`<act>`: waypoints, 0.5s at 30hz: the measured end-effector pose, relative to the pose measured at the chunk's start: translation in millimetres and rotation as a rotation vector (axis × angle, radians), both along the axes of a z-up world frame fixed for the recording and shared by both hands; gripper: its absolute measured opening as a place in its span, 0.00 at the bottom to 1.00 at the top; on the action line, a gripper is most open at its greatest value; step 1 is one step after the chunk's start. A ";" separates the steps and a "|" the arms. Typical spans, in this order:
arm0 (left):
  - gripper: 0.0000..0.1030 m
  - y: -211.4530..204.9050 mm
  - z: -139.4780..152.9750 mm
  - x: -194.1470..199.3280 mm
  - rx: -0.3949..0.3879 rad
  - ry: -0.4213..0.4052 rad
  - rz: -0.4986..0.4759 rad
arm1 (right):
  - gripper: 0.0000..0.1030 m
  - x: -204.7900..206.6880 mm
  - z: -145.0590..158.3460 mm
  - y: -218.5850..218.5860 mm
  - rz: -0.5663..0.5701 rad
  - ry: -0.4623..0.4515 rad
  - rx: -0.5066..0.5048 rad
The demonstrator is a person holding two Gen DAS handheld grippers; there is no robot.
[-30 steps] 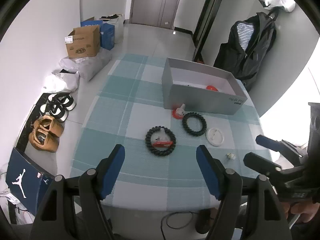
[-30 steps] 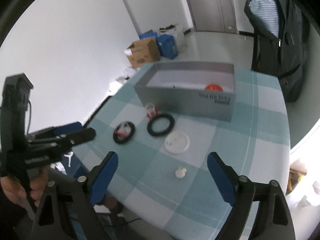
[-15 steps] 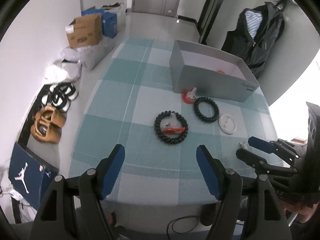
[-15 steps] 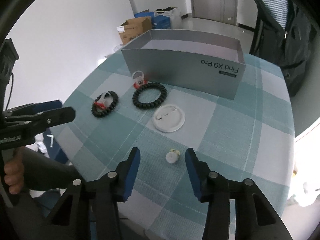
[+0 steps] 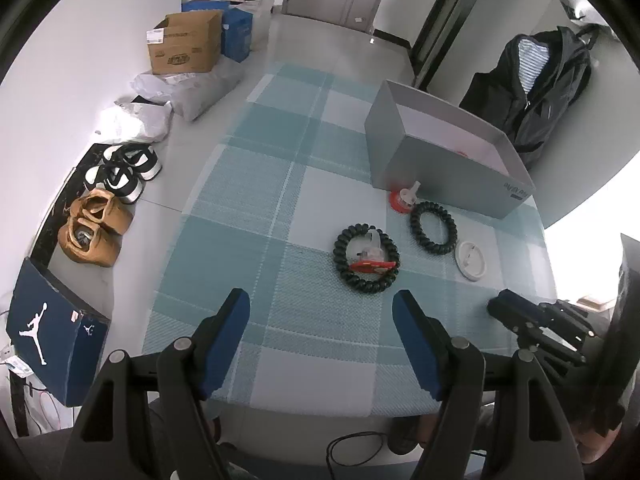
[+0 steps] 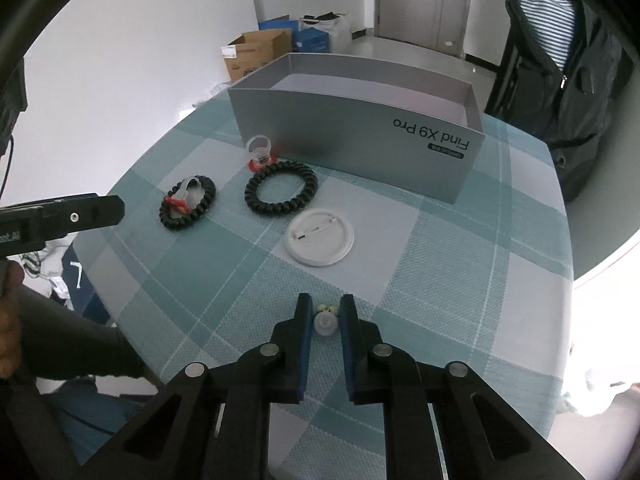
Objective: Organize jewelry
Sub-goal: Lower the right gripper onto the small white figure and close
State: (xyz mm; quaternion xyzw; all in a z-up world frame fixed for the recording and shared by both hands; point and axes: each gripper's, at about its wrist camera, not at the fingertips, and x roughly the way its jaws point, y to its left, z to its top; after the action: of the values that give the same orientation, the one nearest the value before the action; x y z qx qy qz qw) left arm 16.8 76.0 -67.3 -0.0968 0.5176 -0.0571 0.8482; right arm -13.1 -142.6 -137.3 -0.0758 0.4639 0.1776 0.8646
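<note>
My right gripper [image 6: 325, 304] is shut on a small white earring piece [image 6: 325, 323] that lies on the checked tablecloth near the front edge. Farther back lie a white round badge [image 6: 321, 237], a black coil bracelet [image 6: 281, 193], and a second black coil bracelet [image 6: 187, 203] with a red and clear ring inside it. A clear ring on a red base [image 6: 260, 152] stands against the grey box [image 6: 360, 132]. My left gripper [image 5: 320, 304] hangs open above the near table edge with nothing between its fingers. The ringed bracelet [image 5: 367, 260] lies just beyond it.
The grey box [image 5: 440, 172] stands open at the back of the table, with something red inside. A dark jacket [image 5: 536, 80] hangs behind it. On the floor to the left are shoes [image 5: 96, 228], cardboard boxes [image 5: 184, 44] and a blue shoe box [image 5: 52, 332].
The right jaws have closed from wide apart onto the small white piece as the gripper sank toward it. The left gripper dipped slightly and stayed open.
</note>
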 end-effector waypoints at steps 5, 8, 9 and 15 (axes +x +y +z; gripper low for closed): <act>0.68 -0.1 -7.9 7.8 -0.013 0.019 0.000 | 0.12 -0.8 6.4 -3.0 -0.008 -0.014 0.031; 0.68 0.2 -9.5 12.1 -0.026 0.026 0.002 | 0.12 -1.8 12.2 -9.4 -0.029 -0.029 0.059; 0.68 -0.6 -10.3 14.0 -0.022 0.025 0.001 | 0.12 -1.5 14.2 -11.0 -0.037 -0.035 0.064; 0.68 -3.9 -15.0 23.5 -0.066 0.057 -0.035 | 0.12 0.6 21.7 -19.4 -0.060 -0.045 0.108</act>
State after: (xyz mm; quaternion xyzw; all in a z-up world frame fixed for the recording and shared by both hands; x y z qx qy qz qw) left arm 40.3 72.1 -82.3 -0.1173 0.5412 -0.0863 0.8282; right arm -12.5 -161.9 -115.5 -0.0192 0.4362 0.1746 0.8825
